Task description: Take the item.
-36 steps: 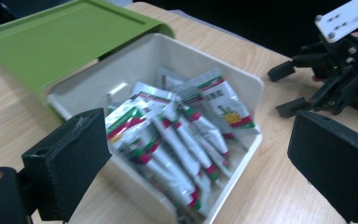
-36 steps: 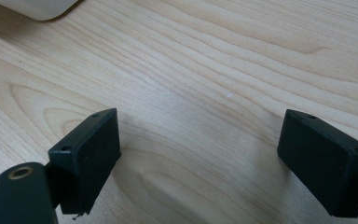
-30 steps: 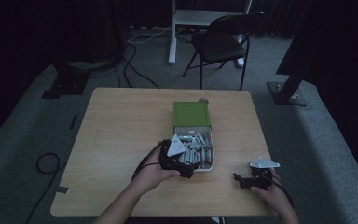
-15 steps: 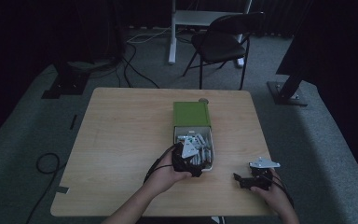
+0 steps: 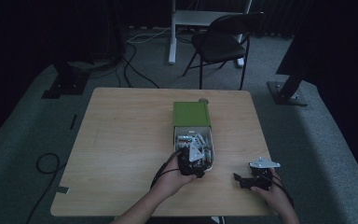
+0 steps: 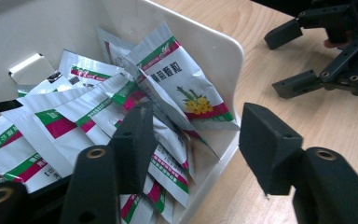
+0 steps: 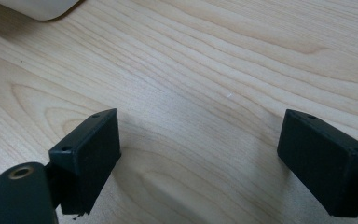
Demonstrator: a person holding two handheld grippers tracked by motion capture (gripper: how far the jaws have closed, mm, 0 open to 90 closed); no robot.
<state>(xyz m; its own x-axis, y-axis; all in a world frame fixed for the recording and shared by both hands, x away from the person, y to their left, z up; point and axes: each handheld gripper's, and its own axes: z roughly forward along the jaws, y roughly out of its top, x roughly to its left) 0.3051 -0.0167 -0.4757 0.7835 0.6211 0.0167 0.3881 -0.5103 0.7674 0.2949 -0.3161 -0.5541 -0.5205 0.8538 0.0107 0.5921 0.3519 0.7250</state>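
Note:
A white bin (image 5: 208,140) holds several silver sachets (image 6: 177,77) printed with green and red bands and a yellow flower. A green box (image 5: 192,114) lies against the bin's far end. My left gripper (image 6: 198,135) is open at the bin's near right corner. One jaw hangs over the sachets and the other is outside the bin wall (image 6: 223,51), above the wood. In the high view the left gripper (image 5: 195,151) sits over the bin's near end. My right gripper (image 7: 200,140) stands open over bare wood, low near the table's front right (image 5: 238,179).
The wooden table (image 5: 121,140) has free room on its left half. From the left gripper view the right gripper (image 6: 326,46) lies just beyond the bin's corner. A folding chair (image 5: 221,44) and floor cables (image 5: 135,70) are behind the table.
My left gripper has moved right and forward, from the bin's left edge to over its near end. The right gripper has stayed put.

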